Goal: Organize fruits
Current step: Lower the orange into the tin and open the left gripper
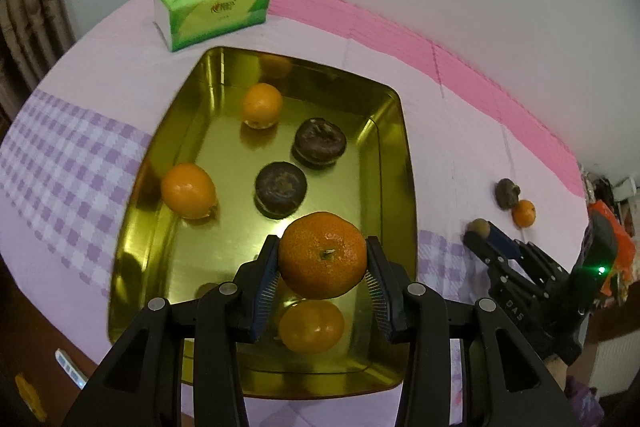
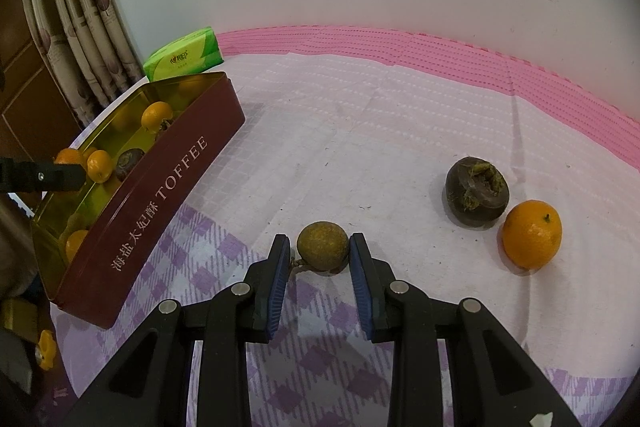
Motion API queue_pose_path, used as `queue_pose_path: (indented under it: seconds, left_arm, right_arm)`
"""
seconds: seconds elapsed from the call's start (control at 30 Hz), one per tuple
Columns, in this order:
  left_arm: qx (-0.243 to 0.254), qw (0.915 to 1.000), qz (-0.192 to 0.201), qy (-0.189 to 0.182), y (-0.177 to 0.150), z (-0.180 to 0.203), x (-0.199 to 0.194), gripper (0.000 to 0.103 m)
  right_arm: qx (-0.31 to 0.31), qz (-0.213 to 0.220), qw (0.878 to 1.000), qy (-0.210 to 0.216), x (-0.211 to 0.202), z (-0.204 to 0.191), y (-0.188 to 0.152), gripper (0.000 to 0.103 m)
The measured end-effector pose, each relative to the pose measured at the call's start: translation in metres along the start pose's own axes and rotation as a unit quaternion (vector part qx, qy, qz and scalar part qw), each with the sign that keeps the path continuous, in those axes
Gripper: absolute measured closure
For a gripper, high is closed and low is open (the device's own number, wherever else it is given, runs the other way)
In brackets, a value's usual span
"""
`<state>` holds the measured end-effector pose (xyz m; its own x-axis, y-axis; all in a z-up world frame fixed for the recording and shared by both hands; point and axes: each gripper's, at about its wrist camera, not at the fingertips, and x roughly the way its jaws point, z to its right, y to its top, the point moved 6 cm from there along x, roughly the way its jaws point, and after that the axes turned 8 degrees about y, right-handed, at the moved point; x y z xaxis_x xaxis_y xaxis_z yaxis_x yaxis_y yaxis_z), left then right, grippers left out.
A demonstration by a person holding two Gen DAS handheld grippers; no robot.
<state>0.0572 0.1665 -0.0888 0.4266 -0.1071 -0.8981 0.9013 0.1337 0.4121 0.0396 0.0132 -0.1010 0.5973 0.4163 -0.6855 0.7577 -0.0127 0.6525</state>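
Up front, the left gripper (image 1: 323, 259) clamps a tangerine (image 1: 322, 254) between its pads, held above the near end of the gold tin (image 1: 394, 163), where two oranges and two dark fruits lie farther in. Right of the tin, the right gripper (image 2: 320, 254) points down at the cloth (image 2: 360, 131), its pads bracketing a brown fruit (image 2: 322, 247); whether they grip it I cannot tell.

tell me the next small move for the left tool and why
Probably open the left tool and let the tangerine drop. It is gripped just above the gold tin, over another orange fruit; easing slightly toward bare floor first might avoid stacking. The right tool brackets a brown fruit on the cloth.
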Motion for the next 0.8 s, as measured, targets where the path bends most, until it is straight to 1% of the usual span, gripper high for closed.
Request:
queue_pose_path:
  seconds: [0.1,0.3,0.4,0.47,0.53,0.6,0.73,0.8]
  left_arm:
    - [0.004,1.0,-0.007,-0.005,-0.003,0.002,0.006,0.06]
    - [0.011,0.9999,-0.005,-0.012,-0.004,0.006,0.012,0.06]
    - [0.0,0.9997,-0.011,-0.024,0.0,0.003,0.014,0.06]
    - [-0.009,0.9996,-0.007,-0.027,0.006,0.0,0.012,0.06]
    - [-0.012,0.9997,0.0,-0.022,0.012,-0.003,0.01,0.06]
    - [-0.012,0.9999,0.007,-0.008,0.02,-0.008,0.011,0.06]
    - [-0.021,0.9996,0.012,0.012,0.038,-0.018,0.019,0.06]
    - [-0.021,0.9993,0.016,0.029,0.048,-0.022,0.026,0.06]
  right_arm:
    - [0.0,0.0,1.0,0.0,0.0,0.0,0.0,0.074]
    - [0.0,0.0,1.0,0.0,0.0,0.0,0.0,0.074]
    - [0.0,0.0,1.0,0.0,0.0,0.0,0.0,0.074]
    - [0.001,0.001,1.0,0.001,0.0,0.0,0.0,0.074]
    - [0.001,0.001,1.0,0.002,0.0,0.0,0.0,0.074]
    - [0.002,0.001,1.0,0.003,0.0,0.0,0.0,0.074]
    - [0.004,0.002,1.0,0.006,-0.001,0.0,0.0,0.074]
    - [0.004,0.002,1.0,0.007,-0.001,0.0,0.0,0.074]
